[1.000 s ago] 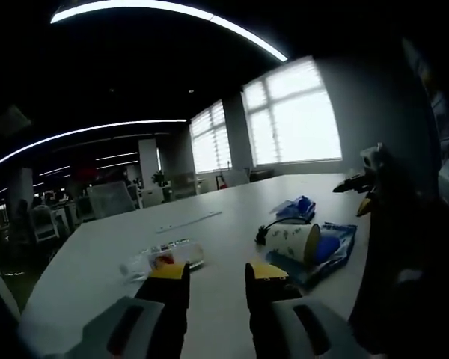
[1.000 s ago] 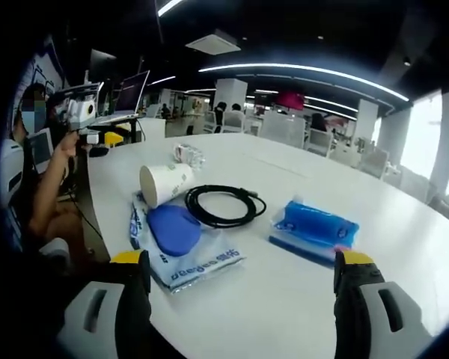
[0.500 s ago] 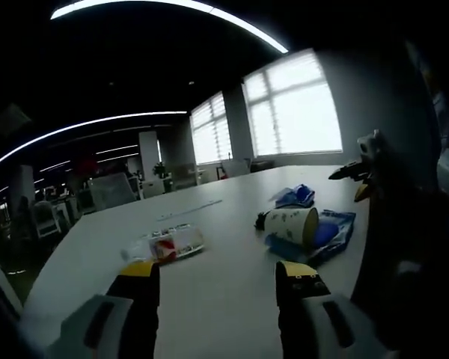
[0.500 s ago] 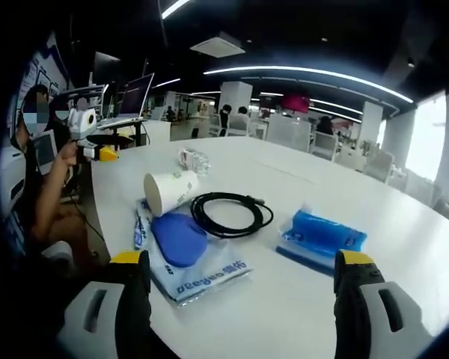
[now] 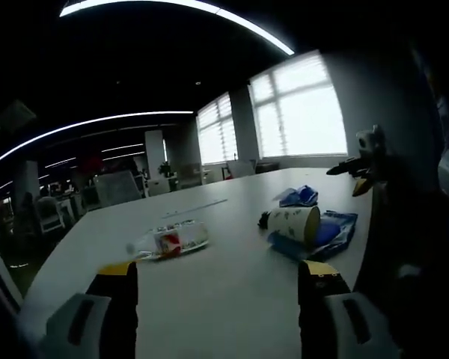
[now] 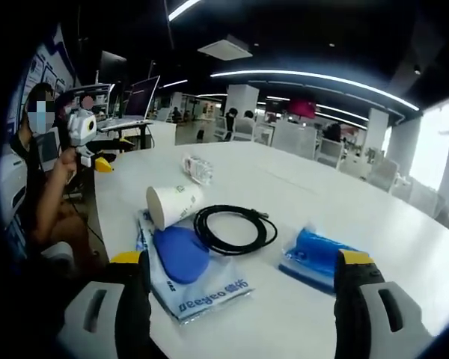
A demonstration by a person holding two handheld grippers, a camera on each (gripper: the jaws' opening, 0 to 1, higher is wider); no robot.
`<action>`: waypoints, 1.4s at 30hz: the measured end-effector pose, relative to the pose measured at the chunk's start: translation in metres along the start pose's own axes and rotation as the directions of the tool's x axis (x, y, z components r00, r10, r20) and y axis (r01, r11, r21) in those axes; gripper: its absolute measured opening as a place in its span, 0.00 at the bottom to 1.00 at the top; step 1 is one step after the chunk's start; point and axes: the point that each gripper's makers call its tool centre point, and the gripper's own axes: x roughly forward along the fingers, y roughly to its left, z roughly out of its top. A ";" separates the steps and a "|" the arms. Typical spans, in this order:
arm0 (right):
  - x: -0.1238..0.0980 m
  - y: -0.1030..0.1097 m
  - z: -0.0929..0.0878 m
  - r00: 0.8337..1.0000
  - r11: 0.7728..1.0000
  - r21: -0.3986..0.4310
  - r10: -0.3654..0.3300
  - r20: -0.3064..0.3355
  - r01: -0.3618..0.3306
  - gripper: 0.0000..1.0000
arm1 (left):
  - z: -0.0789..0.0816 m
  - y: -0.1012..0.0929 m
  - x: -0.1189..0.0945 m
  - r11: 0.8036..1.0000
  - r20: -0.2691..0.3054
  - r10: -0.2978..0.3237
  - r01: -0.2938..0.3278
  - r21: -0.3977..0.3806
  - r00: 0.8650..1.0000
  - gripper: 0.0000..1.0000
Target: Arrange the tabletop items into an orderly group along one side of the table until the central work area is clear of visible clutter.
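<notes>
Both tongs gape wide, empty — left tongs (image 5: 218, 277) short of the plastic bottle (image 5: 170, 241); right tongs (image 6: 242, 269) before paper cup (image 6: 172, 203), black cable (image 6: 236, 226), blue pouch (image 6: 318, 253) on the desk (image 6: 344, 217).

Five kinds of item on the white desk (image 6: 404, 232), one of each.

Taking the paper cup (image 6: 172, 203) as the landmark (it lies on its side): one cup; one black cable (image 6: 234, 228) coiled just beside it; one flat plastic pouch with a blue pad inside (image 6: 188, 262), touching the cup on the near side; one blue packet (image 6: 319, 254) beyond the cable from the cup; one clear plastic bottle (image 6: 197, 168), lying down, behind the cup and apart from it. From the left gripper view the same count holds: one cup (image 5: 293, 223), one bottle (image 5: 168, 241).
</notes>
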 end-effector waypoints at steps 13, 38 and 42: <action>0.019 0.006 0.019 0.999 0.998 -0.048 0.047 -0.009 -0.047 1.00 | -0.008 -0.002 -0.004 1.000 -0.018 -0.007 0.006 -0.003 1.000 0.96; 0.070 0.021 0.057 0.991 0.982 -0.133 0.130 -0.031 -0.133 1.00 | -0.019 -0.004 -0.006 1.000 -0.042 -0.012 0.011 -0.015 0.999 1.00; 0.075 0.023 0.063 0.990 0.981 -0.138 0.135 -0.027 -0.138 1.00 | -0.020 -0.005 -0.006 1.000 -0.051 -0.016 0.016 -0.016 0.999 1.00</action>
